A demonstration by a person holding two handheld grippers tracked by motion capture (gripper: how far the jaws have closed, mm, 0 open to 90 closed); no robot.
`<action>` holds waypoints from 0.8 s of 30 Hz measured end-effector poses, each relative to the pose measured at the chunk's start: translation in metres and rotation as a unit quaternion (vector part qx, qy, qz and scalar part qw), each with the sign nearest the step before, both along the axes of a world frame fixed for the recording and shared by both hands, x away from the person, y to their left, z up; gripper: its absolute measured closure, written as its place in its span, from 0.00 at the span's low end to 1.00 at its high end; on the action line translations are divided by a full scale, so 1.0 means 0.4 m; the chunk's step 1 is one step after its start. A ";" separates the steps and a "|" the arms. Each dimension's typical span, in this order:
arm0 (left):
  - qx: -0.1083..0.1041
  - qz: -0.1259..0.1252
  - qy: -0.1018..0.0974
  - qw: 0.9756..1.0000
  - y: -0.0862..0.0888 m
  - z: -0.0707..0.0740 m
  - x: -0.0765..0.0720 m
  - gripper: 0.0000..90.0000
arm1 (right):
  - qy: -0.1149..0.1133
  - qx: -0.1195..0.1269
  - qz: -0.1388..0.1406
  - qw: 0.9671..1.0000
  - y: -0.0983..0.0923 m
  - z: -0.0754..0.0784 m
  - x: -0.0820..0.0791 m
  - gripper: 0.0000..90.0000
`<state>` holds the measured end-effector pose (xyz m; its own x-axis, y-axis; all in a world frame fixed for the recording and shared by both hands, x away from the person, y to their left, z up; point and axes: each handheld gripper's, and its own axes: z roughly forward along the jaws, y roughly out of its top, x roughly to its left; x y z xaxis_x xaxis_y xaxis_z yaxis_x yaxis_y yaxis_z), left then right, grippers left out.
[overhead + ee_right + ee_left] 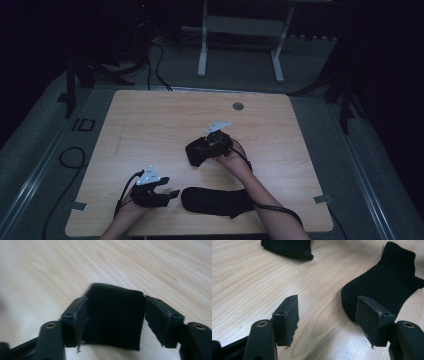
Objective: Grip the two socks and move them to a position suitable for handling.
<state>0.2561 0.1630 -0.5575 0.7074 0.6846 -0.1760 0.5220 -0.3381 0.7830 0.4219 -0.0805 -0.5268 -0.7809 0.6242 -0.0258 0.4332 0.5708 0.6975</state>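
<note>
From above, I saw my left gripper (pixel 167 187) open and empty, just left of a flat black sock (pixel 217 201). My right gripper (pixel 199 150) sat on a second, bunched sock (pixel 196 153). Through the left gripper view, the jaws stood apart over bare table (pixel 262 277), the flat sock (pixel 384 287) just beyond the right-hand jaw. Through the right gripper view, the bunched sock (pixel 115 320) filled the gap between the jaws; I couldn't tell whether they pressed it.

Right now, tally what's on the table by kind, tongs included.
Black socks: 2, one lying flat, one bunched between the right tongs' pads
Tongs: 2, left tongs, right tongs
Total: 4, all on the wooden table
</note>
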 end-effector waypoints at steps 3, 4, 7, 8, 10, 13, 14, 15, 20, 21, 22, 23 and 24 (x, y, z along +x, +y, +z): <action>-0.001 0.001 0.000 1.000 0.000 -0.001 -0.001 0.39 | 0.013 -0.011 -0.011 1.000 0.010 -0.021 0.017 0.32; -0.001 0.002 0.003 1.000 0.000 -0.003 0.000 0.39 | 0.033 -0.012 -0.011 0.999 0.019 -0.040 0.026 0.30; -0.002 0.003 0.005 1.000 0.000 -0.004 0.001 0.39 | 0.037 -0.040 -0.004 0.998 0.038 -0.065 0.027 0.32; -0.002 0.003 0.005 1.000 0.000 -0.004 0.001 0.39 | 0.037 -0.040 -0.004 0.998 0.038 -0.065 0.027 0.32; 0.000 0.005 0.004 1.000 0.001 -0.005 0.002 0.39 | 0.045 -0.031 0.004 0.999 0.043 -0.068 0.023 0.48; -0.001 0.011 0.006 1.000 0.004 -0.005 0.004 0.39 | 0.047 -0.026 0.011 0.998 0.043 -0.064 0.018 0.67; -0.002 0.013 0.007 1.000 0.005 -0.005 0.005 0.39 | 0.043 -0.029 0.012 0.999 0.047 -0.063 0.013 0.73; -0.005 0.019 0.006 1.000 0.008 -0.004 0.007 0.39 | 0.034 -0.038 0.017 0.999 0.055 -0.061 0.002 0.80; 0.001 0.037 0.006 0.999 0.020 -0.002 0.017 0.42 | 0.026 -0.032 0.031 0.999 0.051 -0.034 -0.023 0.83; 0.001 0.037 0.006 0.999 0.020 -0.002 0.017 0.43 | 0.026 -0.032 0.031 0.999 0.051 -0.034 -0.023 0.83; 0.002 0.047 0.005 0.999 0.026 -0.001 0.026 0.43 | 0.015 -0.016 0.039 0.999 0.040 -0.004 -0.042 0.83; 0.002 0.047 0.005 0.999 0.026 -0.001 0.026 0.43 | 0.015 -0.016 0.039 0.999 0.040 -0.004 -0.042 0.83; 0.001 0.054 0.004 0.999 0.029 0.001 0.031 0.43 | 0.008 -0.008 0.046 0.999 0.032 0.012 -0.052 0.83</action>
<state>0.2685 0.1745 -0.5571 0.6272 0.7578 -0.1802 0.5627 -0.2808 0.7776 0.4011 -0.0676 -0.5218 -0.8358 0.5486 -0.0214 0.3893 0.6198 0.6814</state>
